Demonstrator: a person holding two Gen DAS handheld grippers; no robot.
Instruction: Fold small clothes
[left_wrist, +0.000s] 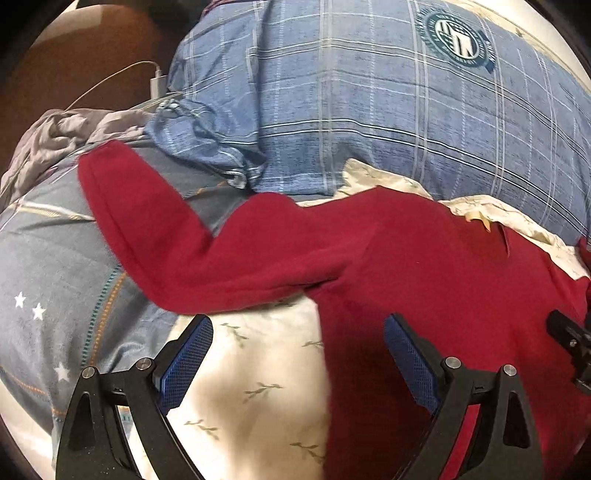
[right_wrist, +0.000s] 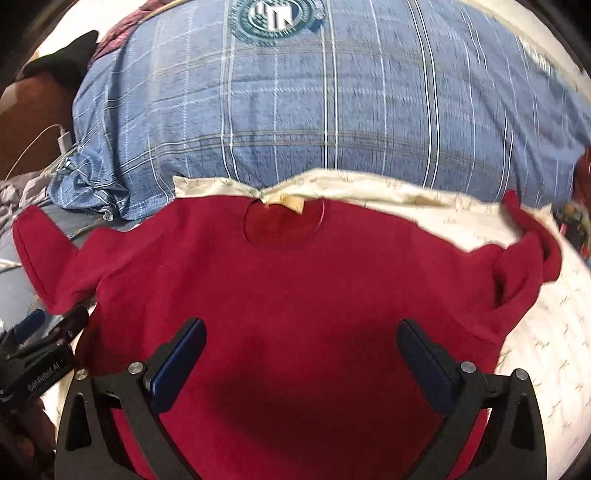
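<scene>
Right wrist view shows the red shirt (right_wrist: 295, 295) lying flat on the cream sheet (right_wrist: 535, 332), collar far, near the blue pillow (right_wrist: 295, 122), with the right gripper (right_wrist: 301, 354) wide open above its body and the left gripper (left_wrist: 297, 354) wide open at its left edge.

Both views: strong fisheye bend, straight plaid lines on the blue pillow (left_wrist: 388, 122) curve hard toward the rim; black vignette at the corners. Light warm and fairly bright, falling from above and ahead. Cream sheet (left_wrist: 258, 387) is washed out near the frame edges. Dark soft shadow on the red sweater (right_wrist: 295, 295) between the right gripper (right_wrist: 301, 354) fingers; fainter grey shadow on the sheet under the left gripper (left_wrist: 297, 354). Right view smeared by motion blur at its right edge; pillow emblem (right_wrist: 275, 16) soft. Left view sharper.
</scene>
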